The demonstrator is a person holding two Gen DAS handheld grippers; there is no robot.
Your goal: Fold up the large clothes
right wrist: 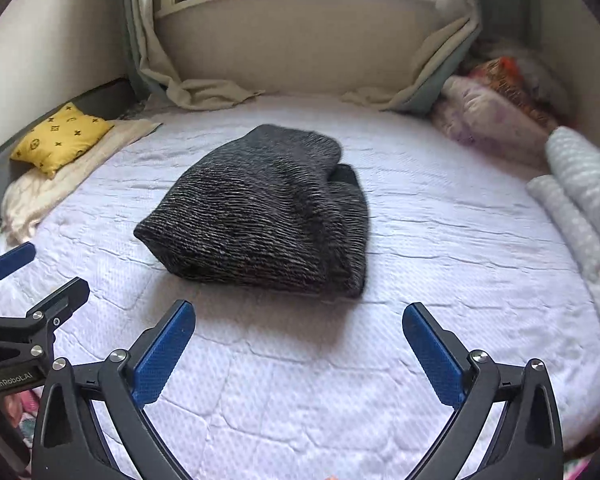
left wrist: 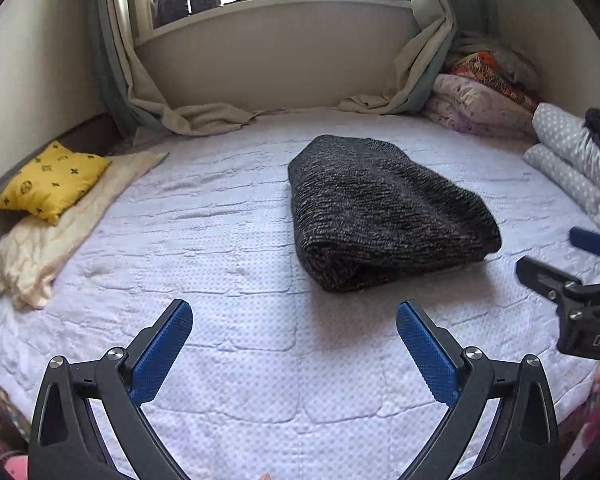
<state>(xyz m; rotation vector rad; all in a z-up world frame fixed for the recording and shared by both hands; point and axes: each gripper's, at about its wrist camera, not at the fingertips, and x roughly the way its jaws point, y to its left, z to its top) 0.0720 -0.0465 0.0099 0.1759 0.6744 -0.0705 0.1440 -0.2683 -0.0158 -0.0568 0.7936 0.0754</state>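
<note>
The dark grey marled knitted garment (left wrist: pixel 384 212) lay folded compactly mid-bed on the white quilted bedspread (left wrist: pixel 228 264). Left gripper (left wrist: pixel 294 344) and right gripper (right wrist: pixel 299 346) hovered near the front edge, jaws apart, empty. Advisable: square loose edges, press flat.

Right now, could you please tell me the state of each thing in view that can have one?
Left gripper: open, empty.
Right gripper: open, empty.
Grey knit garment: folded, lying on the bed.
Curtains: drawn aside.
Yellow pillow: lying on cream blanket.
</note>
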